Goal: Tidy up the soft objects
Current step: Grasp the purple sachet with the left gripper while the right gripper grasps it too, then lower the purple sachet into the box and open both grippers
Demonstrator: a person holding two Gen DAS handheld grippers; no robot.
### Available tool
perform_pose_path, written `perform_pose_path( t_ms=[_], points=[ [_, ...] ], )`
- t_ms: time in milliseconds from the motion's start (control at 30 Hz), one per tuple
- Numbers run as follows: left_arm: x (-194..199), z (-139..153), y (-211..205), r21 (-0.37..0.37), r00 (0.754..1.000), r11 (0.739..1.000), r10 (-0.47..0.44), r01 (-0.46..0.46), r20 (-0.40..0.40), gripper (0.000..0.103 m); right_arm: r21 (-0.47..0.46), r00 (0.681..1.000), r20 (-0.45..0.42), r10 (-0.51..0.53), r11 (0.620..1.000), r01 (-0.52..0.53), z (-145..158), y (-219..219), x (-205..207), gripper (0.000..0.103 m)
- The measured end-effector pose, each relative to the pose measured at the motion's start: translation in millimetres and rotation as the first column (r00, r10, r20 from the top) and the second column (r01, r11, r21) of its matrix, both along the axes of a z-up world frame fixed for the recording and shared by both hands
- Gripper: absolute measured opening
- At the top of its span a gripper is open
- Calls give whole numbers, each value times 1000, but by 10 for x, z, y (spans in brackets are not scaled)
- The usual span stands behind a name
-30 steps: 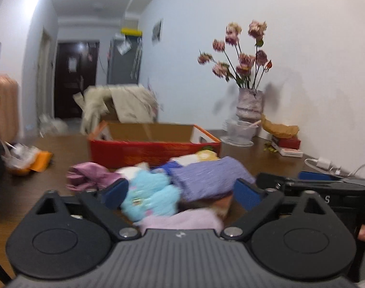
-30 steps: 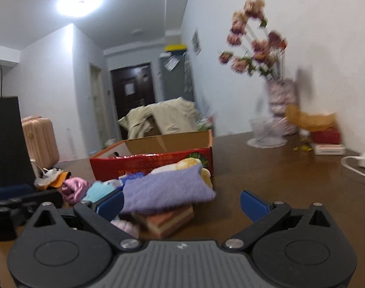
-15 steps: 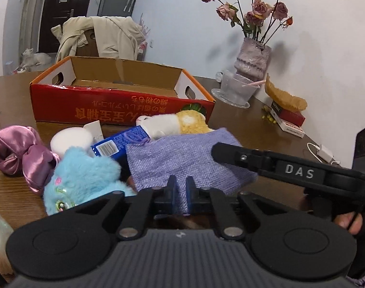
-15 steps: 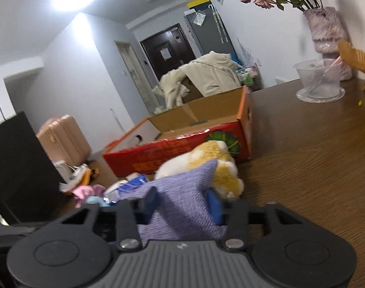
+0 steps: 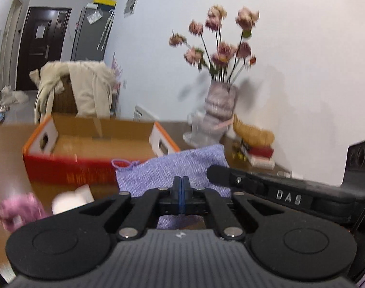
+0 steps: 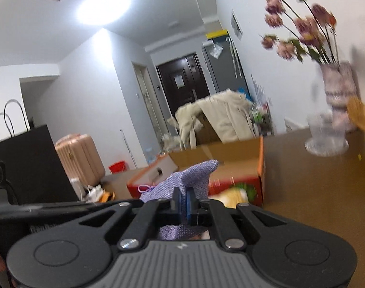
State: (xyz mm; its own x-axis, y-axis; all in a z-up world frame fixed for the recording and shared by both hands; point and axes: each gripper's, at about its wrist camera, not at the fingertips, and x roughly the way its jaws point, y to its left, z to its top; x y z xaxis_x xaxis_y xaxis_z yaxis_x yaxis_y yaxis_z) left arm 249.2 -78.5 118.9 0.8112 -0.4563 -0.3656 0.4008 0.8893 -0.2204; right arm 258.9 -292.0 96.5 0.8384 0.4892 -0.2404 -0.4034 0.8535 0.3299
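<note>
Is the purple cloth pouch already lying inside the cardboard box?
No, the purple cloth pouch is held up in front of the cardboard box, pinched by the left gripper.

Vase of pink flowers by the white wall. Clear glass cup just left of vase, straw fan and red book right of it. Far left of vase: beige coat, pink suitcase, black bag.

Your pouch is up in front of the box on the tabletop. The vase stands right of the box, by the wall.
</note>
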Motion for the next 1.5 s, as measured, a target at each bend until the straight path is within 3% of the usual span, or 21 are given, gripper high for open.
perform_pose_path(
  t_ms=[167,333,467,533,600,667,700,733,767,800,933,1100,1233,1333,1433,1500],
  points=[
    [780,458,81,20,999,999,-37,37,7,1,25,999,31,-25,999,24,368,56,660,4],
    [1982,447,107,68,999,998,1,1,-37,1,50,988,-138,-70,996,78,297,131,2030,4],
    [2911,70,283,121,991,991,78,-64,-110,4,-90,958,-239,-158,986,140,3,301,2991,4],
    [3197,-130,373,234,988,965,138,-118,-68,6,-165,924,-317,-214,972,169,-190,361,3365,5],
    [3383,-290,511,290,978,942,197,-171,-61,7,-290,899,-347,-267,942,168,-308,461,3549,8],
    [3477,-406,693,240,967,951,228,-196,-115,31,-361,905,-293,-307,912,193,-277,531,3554,15],
    [3484,-452,736,229,963,952,235,-201,-131,61,-404,913,-251,-320,892,202,-262,560,3552,30],
    [3505,-482,768,217,955,954,246,-209,-164,71,-435,911,-235,-338,875,212,-276,566,3569,52],
    [3511,-490,797,202,951,957,246,-208,-187,71,-432,907,-246,-343,876,214,-309,538,3575,53],
    [3494,-472,810,189,954,959,245,-212,-171,70,-403,911,-269,-313,895,189,-320,496,3594,53],
    [3426,-368,766,193,962,957,244,-218,-124,73,-385,919,-253,-301,903,190,-200,475,3543,58],
    [3085,29,713,169,966,967,215,-190,-142,83,-345,942,-208,-265,921,182,257,373,3227,63],
    [2592,454,676,182,972,965,208,-187,-107,87,-307,962,-126,-244,931,196,787,222,2718,79],
    [2067,776,701,167,976,963,217,-210,-21,97,-300,968,-71,-242,930,211,1090,120,2258,82],
    [1481,975,705,152,973,961,223,-230,60,100,-286,972,-16,-235,932,221,1241,61,1698,87],
    [1032,943,680,147,969,961,216,-233,122,103,-260,975,18,-224,940,221,1230,41,1276,90]
  ],
)
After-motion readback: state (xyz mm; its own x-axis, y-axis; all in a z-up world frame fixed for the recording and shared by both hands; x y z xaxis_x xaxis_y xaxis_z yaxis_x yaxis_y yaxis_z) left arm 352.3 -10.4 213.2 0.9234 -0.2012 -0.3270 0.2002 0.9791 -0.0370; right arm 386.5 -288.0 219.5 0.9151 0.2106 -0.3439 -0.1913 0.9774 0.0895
